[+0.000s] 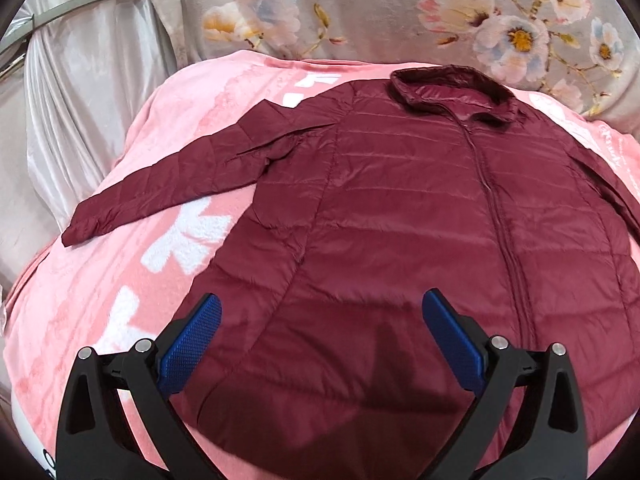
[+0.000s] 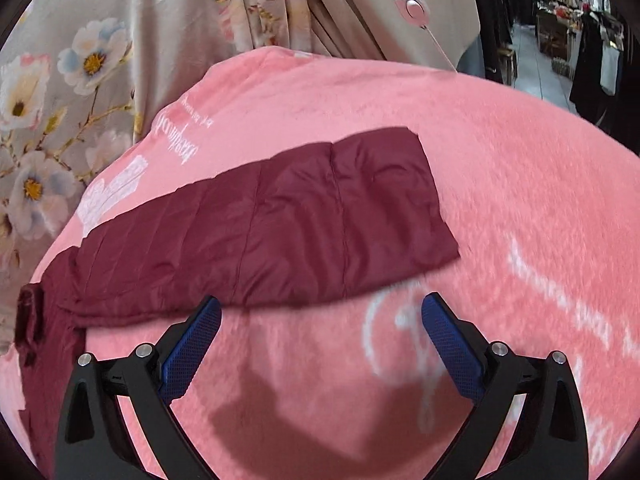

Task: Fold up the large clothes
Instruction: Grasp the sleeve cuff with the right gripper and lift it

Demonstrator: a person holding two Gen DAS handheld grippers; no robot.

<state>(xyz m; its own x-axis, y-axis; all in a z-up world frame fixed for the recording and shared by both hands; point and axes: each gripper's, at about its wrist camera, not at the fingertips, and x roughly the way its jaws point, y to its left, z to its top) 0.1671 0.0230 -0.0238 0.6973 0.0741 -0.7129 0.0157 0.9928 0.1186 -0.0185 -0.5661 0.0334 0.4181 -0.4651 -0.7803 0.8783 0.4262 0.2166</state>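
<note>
A maroon quilted puffer jacket (image 1: 400, 208) lies flat and zipped on a pink blanket (image 1: 100, 288), collar (image 1: 452, 92) at the far end. Its left sleeve (image 1: 172, 184) stretches out toward the left. My left gripper (image 1: 320, 312) hovers open above the jacket's lower hem, with nothing between its blue pads (image 1: 192, 348). In the right wrist view the jacket's other sleeve (image 2: 288, 224) lies straight across the blanket (image 2: 500, 184), cuff end to the right. Open and empty, my right gripper (image 2: 320, 312) hangs just in front of that sleeve, over bare blanket.
Floral grey fabric (image 1: 400, 8) hangs behind the blanket, with shiny silver cloth (image 1: 80, 100) at the left. Beige hanging cloth with a round clip (image 2: 412, 4) sits behind the blanket on the right. A shop aisle with racks of clothes (image 2: 560, 20) shows far right.
</note>
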